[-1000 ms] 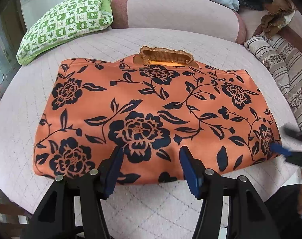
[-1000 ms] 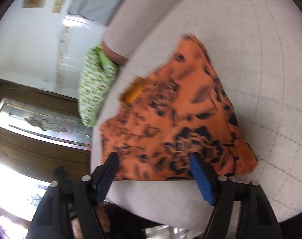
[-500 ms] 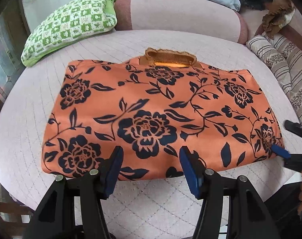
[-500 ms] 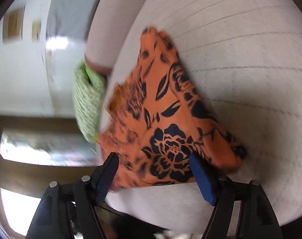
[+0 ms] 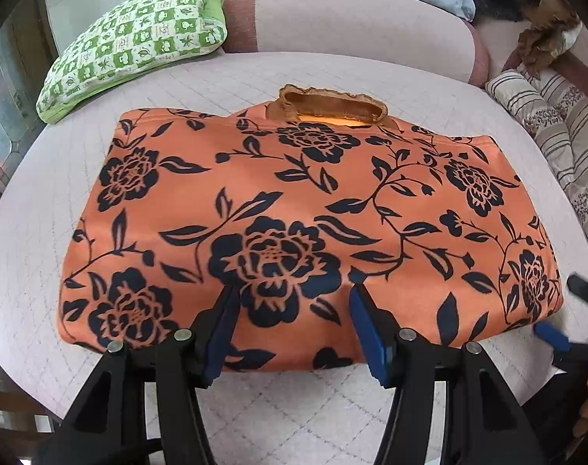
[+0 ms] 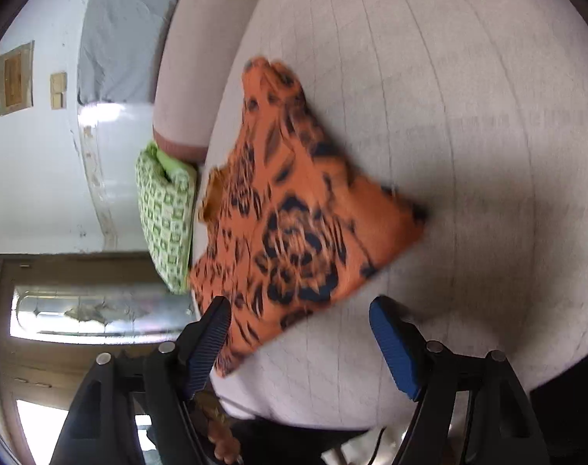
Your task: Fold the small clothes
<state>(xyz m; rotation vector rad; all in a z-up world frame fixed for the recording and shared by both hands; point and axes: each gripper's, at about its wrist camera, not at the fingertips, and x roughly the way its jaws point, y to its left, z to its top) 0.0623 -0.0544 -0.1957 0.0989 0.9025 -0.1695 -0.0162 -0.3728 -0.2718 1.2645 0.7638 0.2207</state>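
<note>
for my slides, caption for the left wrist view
Left gripper open over the near hem of an orange floral garment on a quilted table.

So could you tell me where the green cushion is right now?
In the left wrist view, the green cushion lies upper left, beyond the orange garment, beside the pink bolster.

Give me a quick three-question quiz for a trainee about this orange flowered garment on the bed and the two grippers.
1. True or false: the left gripper is clamped on the orange garment.
2. What lies beyond the garment's far left corner: A) green checked pillow, B) a basket, C) a shoe?
3. Fill in: the right gripper approaches the garment's near ____ corner.

Key: 1 false, its jaws are open above the near edge; 2 A; 3 right.
</note>
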